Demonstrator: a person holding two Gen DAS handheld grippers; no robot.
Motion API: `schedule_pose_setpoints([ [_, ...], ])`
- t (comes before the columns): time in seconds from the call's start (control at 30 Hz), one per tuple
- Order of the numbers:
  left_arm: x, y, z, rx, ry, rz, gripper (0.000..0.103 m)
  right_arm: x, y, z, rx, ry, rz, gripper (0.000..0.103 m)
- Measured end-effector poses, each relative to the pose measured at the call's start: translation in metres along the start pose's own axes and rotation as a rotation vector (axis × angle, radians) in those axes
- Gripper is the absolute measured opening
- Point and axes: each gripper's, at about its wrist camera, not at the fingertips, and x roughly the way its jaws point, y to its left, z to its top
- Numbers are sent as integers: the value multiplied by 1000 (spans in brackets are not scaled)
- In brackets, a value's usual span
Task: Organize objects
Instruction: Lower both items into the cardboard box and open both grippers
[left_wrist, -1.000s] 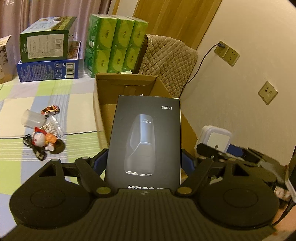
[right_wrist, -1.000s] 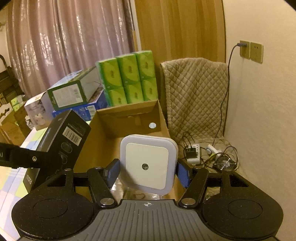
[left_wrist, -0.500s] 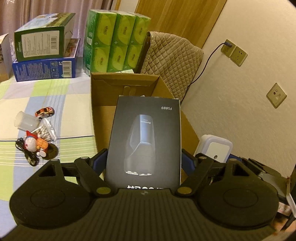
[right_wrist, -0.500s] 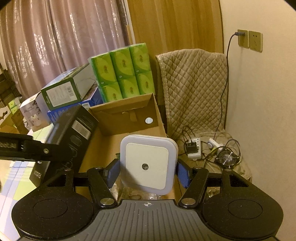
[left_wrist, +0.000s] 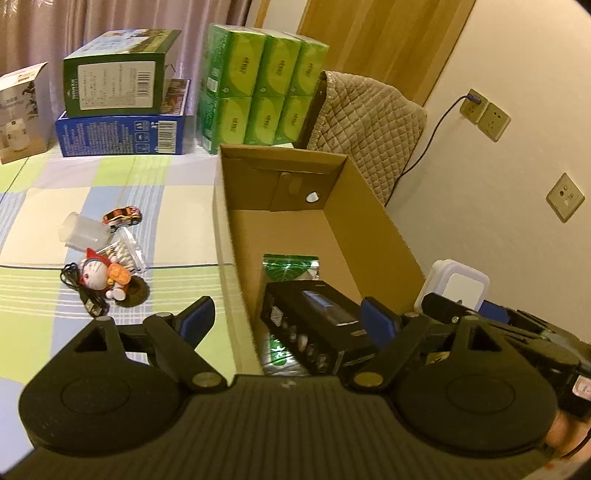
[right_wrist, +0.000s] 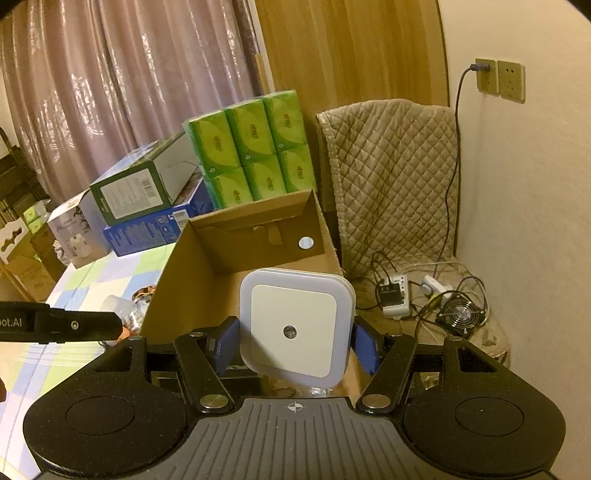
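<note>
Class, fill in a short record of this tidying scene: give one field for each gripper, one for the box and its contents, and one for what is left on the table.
left gripper: open, over the carton's near end
right gripper: shut on white night light
carton: open, holds black box lying on green packet
table: toy car, plastic cup, figurine, cotton swabs, black cable

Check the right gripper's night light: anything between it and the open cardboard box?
Nothing visible blocks it. The right gripper holds the white night light near the cardboard box, whose top is open. The black box and a green packet lie at the near end; the far floor looks bare.
</note>
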Motion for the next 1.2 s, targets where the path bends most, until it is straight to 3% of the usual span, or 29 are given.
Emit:
schedule_pose_setpoints([
  [0.3,-8,13,-2,-22,-13,10,84,6,9,-5,-10,23,15,62],
  [0.6,-4,25,-3,-38,-8,18,84,41,27,-20,-68,102,33,62],
  [0.9,-5,35,-2,-52,-5,32,85,43,20,-11,-36,74,28,62],
  [0.97,-6,36,-2,-54,-7,35,86,39,18,-9,-31,49,36,74],
  [1.0,-7,36,-3,-53,-8,36,87,35,17,-8,-28,26,29,87],
  [1.2,-14,38,-6,-58,-13,42,88,18,16,0,-5,-11,28,89],
])
